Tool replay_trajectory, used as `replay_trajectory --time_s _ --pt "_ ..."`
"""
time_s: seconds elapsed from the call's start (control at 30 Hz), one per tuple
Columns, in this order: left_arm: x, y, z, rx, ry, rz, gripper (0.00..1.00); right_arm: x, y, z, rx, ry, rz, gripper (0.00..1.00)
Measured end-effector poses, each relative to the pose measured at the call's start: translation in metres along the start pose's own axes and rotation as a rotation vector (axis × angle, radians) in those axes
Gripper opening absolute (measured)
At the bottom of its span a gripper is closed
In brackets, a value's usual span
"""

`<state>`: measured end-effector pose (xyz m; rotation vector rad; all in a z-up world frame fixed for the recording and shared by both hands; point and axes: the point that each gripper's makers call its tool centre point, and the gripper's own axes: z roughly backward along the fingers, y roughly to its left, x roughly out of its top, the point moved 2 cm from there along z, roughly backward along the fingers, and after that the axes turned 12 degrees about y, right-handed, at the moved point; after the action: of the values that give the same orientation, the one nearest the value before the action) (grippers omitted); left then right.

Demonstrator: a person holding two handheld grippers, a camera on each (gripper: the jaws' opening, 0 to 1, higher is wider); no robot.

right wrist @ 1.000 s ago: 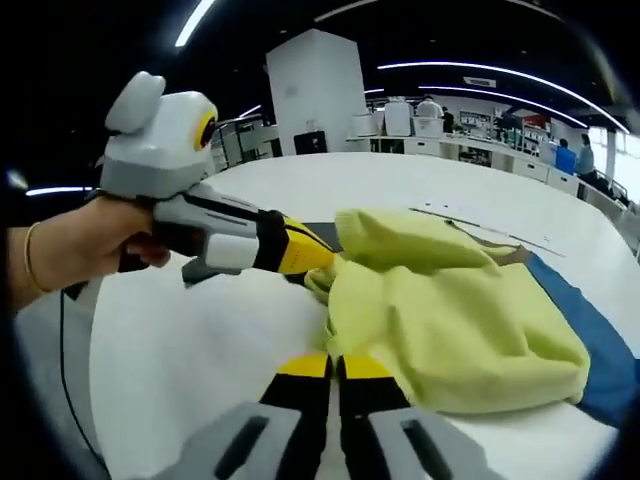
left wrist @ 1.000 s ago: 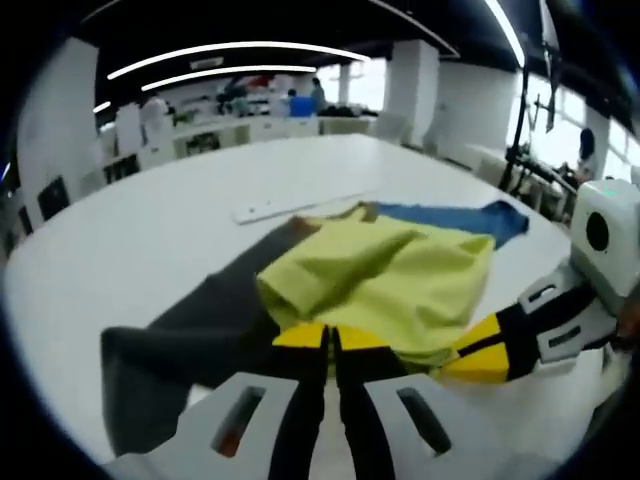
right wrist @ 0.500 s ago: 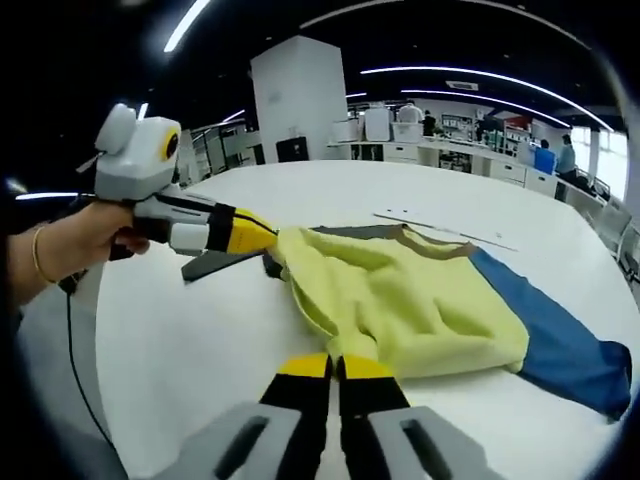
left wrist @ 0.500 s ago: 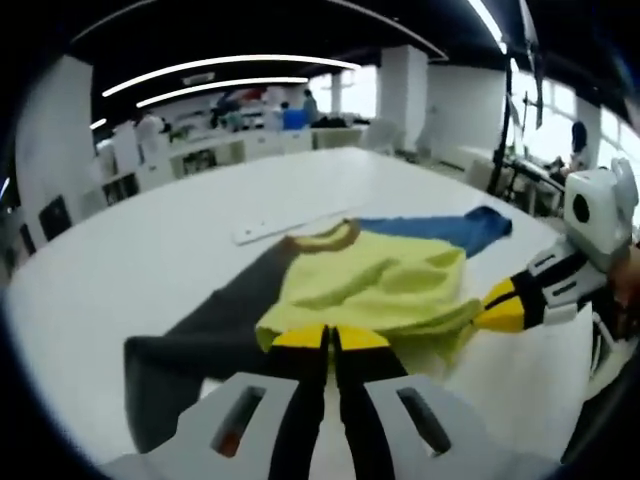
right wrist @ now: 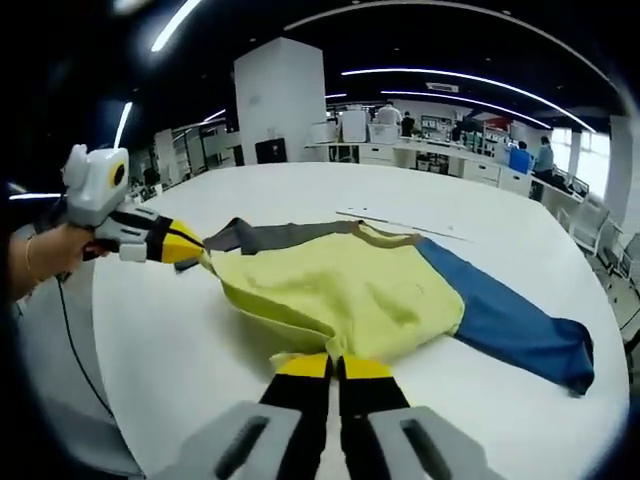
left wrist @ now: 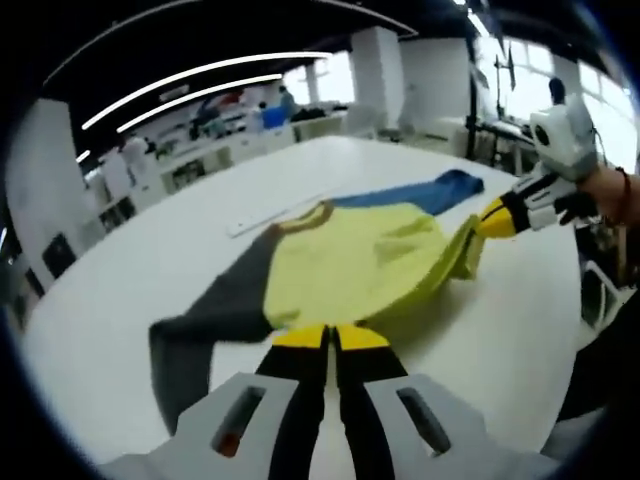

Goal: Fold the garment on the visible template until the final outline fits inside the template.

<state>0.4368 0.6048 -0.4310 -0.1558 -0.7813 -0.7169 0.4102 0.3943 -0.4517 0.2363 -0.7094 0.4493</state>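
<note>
A sweatshirt with a yellow body [left wrist: 350, 265], a grey sleeve [left wrist: 205, 320] and a blue sleeve [left wrist: 420, 192] lies spread on the white table [left wrist: 140, 230]. My left gripper [left wrist: 331, 335] is shut on one corner of the yellow hem. Coming in from the right, my right gripper [left wrist: 487, 218] pinches the other hem corner. In the right gripper view the yellow body [right wrist: 350, 290] runs from my right gripper [right wrist: 334, 365], shut on the hem, to the left gripper [right wrist: 190, 252] at the left. The grey sleeve [right wrist: 285, 235] points far left and the blue sleeve [right wrist: 515, 328] points right.
A thin white strip [left wrist: 270, 213] lies on the table just past the collar, and appears again as the strip [right wrist: 400, 224]. Hands [right wrist: 40, 262] hold the grippers. Desks, shelves and people stand far behind the table. A stand [left wrist: 480, 120] is at the right.
Both grippers have pulled apart, each keeping its hem corner. The bunched yellow body has stretched out and now lies flatter, with both sleeves showing.
</note>
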Motion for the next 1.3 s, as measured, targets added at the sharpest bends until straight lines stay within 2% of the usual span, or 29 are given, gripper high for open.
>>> replay_trajectory --time_s 0.37,0.5,0.77,1.0,1.3 --pt "-0.025 -0.026 0.025 0.014 0.02 -0.041 0.0 -0.019 -0.019 0.022 -0.05 0.008 -0.03 0.0" --pt "-0.035 -0.03 0.032 0.023 0.037 -0.058 0.0 -0.026 -0.029 0.028 -0.077 0.018 -0.043 0.0" --pt "-0.06 -0.032 0.046 0.027 0.088 -0.025 0.0 -0.037 -0.042 0.036 -0.102 0.039 -0.054 0.0" --pt "-0.07 -0.036 0.053 0.025 0.102 0.012 0.0 -0.049 -0.037 0.036 -0.068 0.064 -0.044 0.0" --pt "-0.085 -0.041 0.052 0.043 0.146 0.011 0.0 -0.068 -0.019 0.033 0.034 0.103 0.012 0.0"
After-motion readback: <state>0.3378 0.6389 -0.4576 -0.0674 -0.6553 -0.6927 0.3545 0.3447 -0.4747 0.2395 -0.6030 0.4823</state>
